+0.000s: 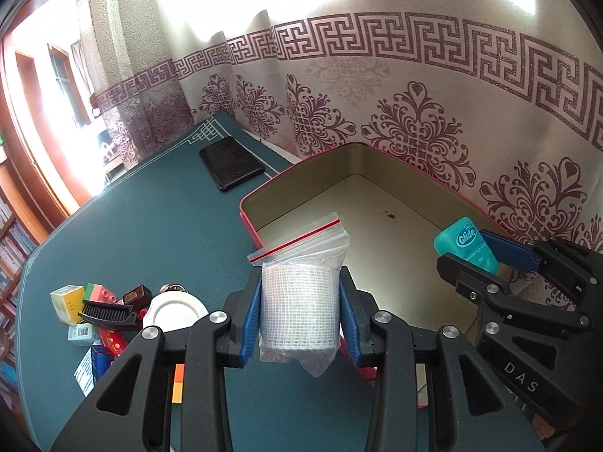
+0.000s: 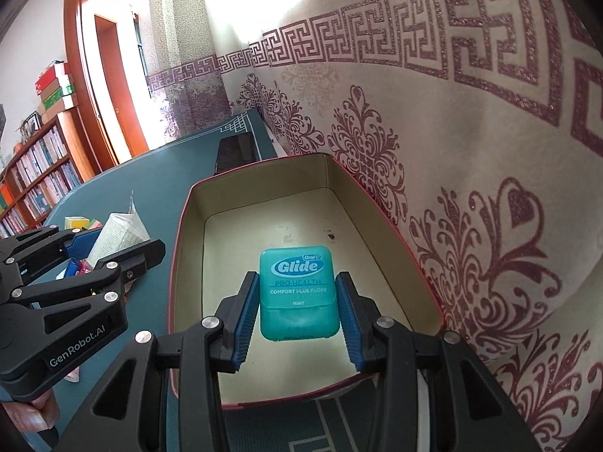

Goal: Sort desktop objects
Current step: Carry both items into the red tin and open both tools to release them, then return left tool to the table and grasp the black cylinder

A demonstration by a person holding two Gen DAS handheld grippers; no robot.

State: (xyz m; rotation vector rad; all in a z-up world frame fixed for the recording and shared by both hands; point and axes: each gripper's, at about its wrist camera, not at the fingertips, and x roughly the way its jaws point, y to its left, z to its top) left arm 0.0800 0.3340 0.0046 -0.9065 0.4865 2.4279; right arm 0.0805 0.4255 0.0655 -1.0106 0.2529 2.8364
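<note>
- Left gripper clenched on bagged gauze roll, held upright, tin just ahead.
- Right gripper grips floss box over the tin's floor.
- Clutter pile left of left gripper.

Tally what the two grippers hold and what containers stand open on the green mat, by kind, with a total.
Teal plastic Glide floss case, in the right gripper: 1
White mesh roll in a clear zip bag, in the left gripper: 1
Open red-rimmed metal tin, nothing lying inside: 1
Total: 3
</note>
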